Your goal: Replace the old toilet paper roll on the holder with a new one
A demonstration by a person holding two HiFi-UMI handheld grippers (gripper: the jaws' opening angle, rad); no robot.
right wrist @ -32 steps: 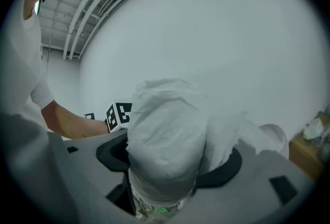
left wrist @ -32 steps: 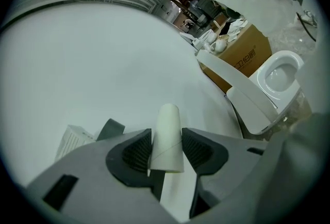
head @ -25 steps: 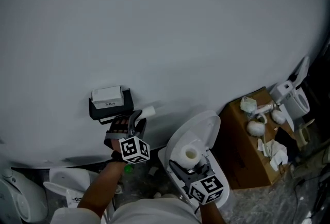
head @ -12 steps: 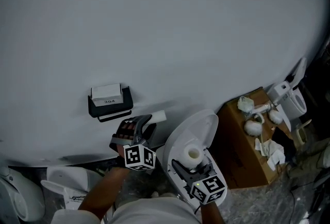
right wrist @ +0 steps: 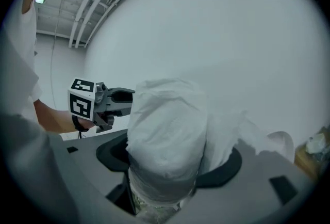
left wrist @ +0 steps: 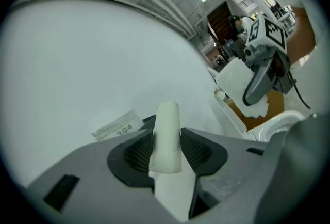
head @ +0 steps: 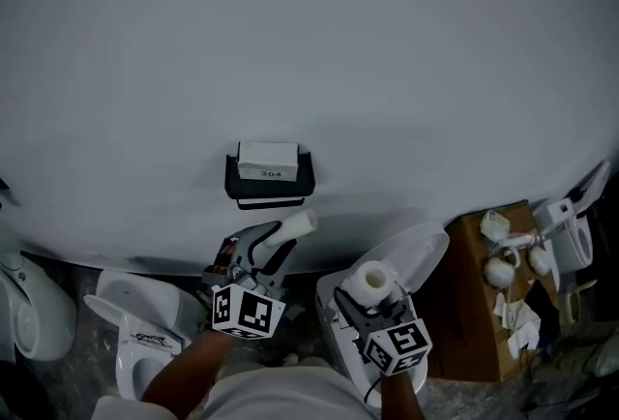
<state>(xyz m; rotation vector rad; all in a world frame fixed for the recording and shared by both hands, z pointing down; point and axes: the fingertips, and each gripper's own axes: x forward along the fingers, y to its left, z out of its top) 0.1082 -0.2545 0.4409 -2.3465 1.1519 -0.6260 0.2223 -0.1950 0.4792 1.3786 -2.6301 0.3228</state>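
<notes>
A black wall holder (head: 269, 178) with a white label on top hangs on the white wall; the left gripper view shows that holder (left wrist: 117, 126) too. Just below it, my left gripper (head: 274, 240) is shut on the old bare cardboard tube (head: 300, 223), which pokes out past the pads. Seen from the left gripper (left wrist: 167, 148), the tube (left wrist: 166, 132) stands between both pads. My right gripper (head: 372, 297) is shut on the new white toilet paper roll (head: 370, 281) and holds it over a toilet. The roll (right wrist: 166, 132) fills the right gripper (right wrist: 170, 166); a loose sheet hangs off its right.
A white toilet with its lid (head: 418, 254) raised stands under the right gripper. Another toilet (head: 135, 316) is at lower left. A brown cardboard box (head: 479, 312) with white fittings and paper scraps sits at right. The curved white wall (head: 309, 41) fills the upper view.
The left gripper has drawn back from the holder with the tube and rolled. The right gripper with the roll shifted a little. The head view has swung, so the holder sits nearer the middle.
</notes>
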